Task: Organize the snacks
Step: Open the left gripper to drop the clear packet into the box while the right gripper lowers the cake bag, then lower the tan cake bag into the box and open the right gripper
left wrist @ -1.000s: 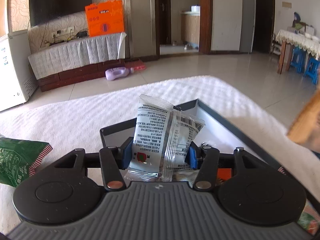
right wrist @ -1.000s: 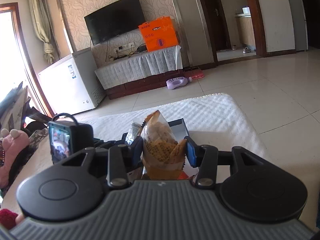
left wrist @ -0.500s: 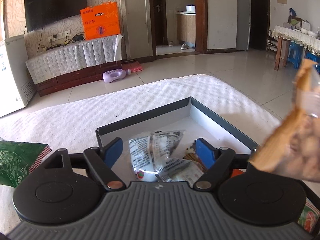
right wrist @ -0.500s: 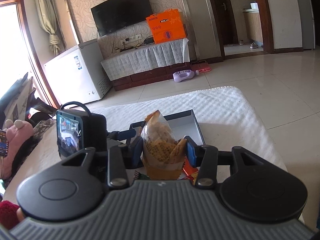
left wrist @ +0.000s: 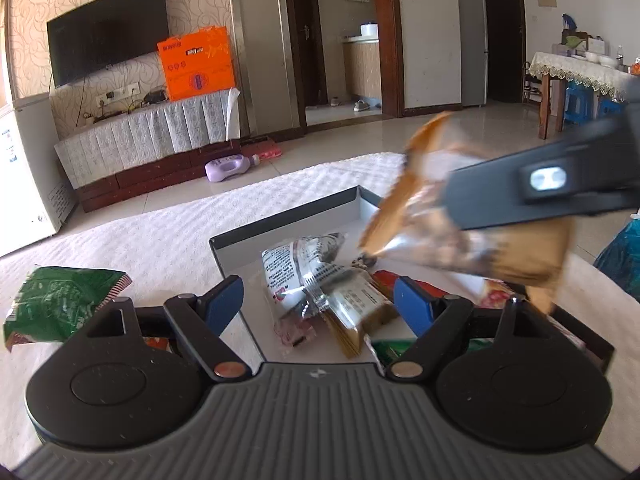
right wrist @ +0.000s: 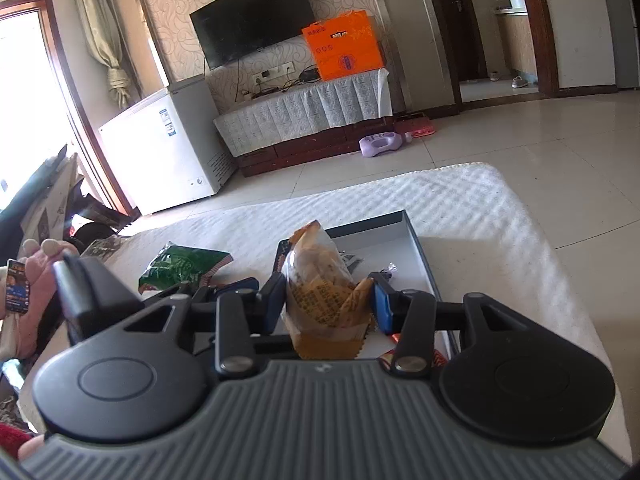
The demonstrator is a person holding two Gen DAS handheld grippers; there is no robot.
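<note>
The orange-brown snack packet [right wrist: 324, 304] sits pinched upright between the pads of the right gripper [right wrist: 326, 304], carried above the shallow grey box [right wrist: 416, 240] that lies on the white cloth [right wrist: 500, 208]. In the left wrist view the same packet [left wrist: 460, 240] hangs over the box's right half, blurred. Below it, inside the box [left wrist: 288, 220], a white printed packet [left wrist: 304, 268] lies flat among other wrappers, with a red one [left wrist: 384, 280] showing beneath.

The left gripper [left wrist: 318, 300] stands with its blue pads [left wrist: 222, 304] spread wide and nothing pressed between them; the white packet lies free beyond them. A green bag [left wrist: 60, 300] waits on the cloth just left of the box, outside it.

The step in hand looks like the right hand's delivery: one snack is in, the next is poised over the tray. The next move probably calls for lowering the packet into a free part of the box and releasing it, while the left gripper turns toward the green bag.
</note>
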